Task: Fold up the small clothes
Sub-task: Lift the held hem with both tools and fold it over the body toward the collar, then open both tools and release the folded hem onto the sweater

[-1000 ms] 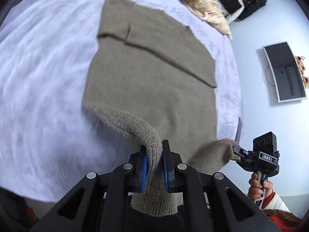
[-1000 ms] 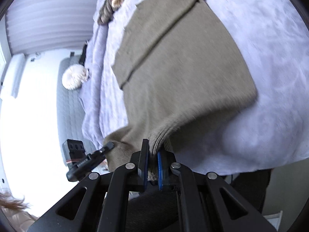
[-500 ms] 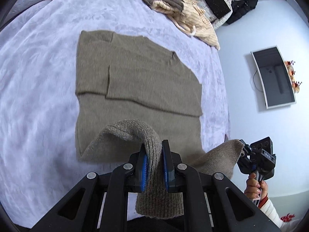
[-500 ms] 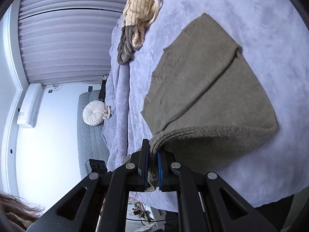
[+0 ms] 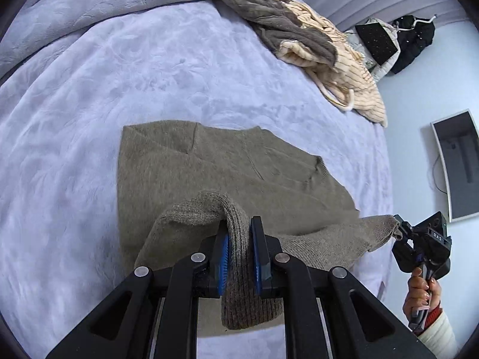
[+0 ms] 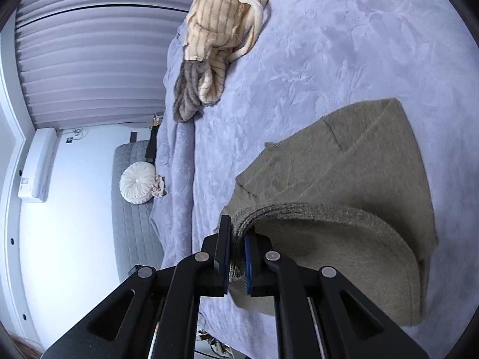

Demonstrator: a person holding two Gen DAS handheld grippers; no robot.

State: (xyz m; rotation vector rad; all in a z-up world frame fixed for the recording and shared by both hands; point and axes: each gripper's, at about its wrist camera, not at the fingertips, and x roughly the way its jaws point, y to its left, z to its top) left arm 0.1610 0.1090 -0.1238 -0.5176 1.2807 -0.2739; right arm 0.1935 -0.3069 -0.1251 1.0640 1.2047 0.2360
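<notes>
1. Olive-brown knit sweater (image 5: 227, 176), one. It lies on the lavender bedspread (image 5: 119, 68), sleeves already folded in across the body. Its ribbed hem is lifted off the bed at both corners.
2. Change noted: a second ago the hem hung near the bed's edge with the full body stretched out ahead. Now the hem has been carried over the body toward the collar end, and much less flat cloth shows beyond it. Judgement: the bottom-to-top half fold is under way but not laid down; the hem is still in the air.
3. Left gripper (image 5: 239, 254), one. Its blue pads are pressed together on the ribbed hem corner, which drapes down between them.
4. Right gripper (image 6: 238, 254), one. It is likewise clamped on the other hem corner; the left wrist view shows it (image 5: 402, 233) at the far right with the cloth stretched taut between the two tools.
5. Person's hand (image 5: 422, 293), one in view, gripping the right tool's handle; a white cuff over red shows below it.
6. Other garments: one heap (image 5: 302, 39) at the bed's far edge, showing cream striped fabric and grey plush fabric; whether it is two pieces or one I cannot tell.
7. Round white cushion (image 6: 137, 185), one, on a grey quilted seat off the bed.
8. Wall-mounted screen (image 5: 458, 164), one.
9. Remaining, by judgement: lower the hem on the collar end, release, then smooth.
</notes>
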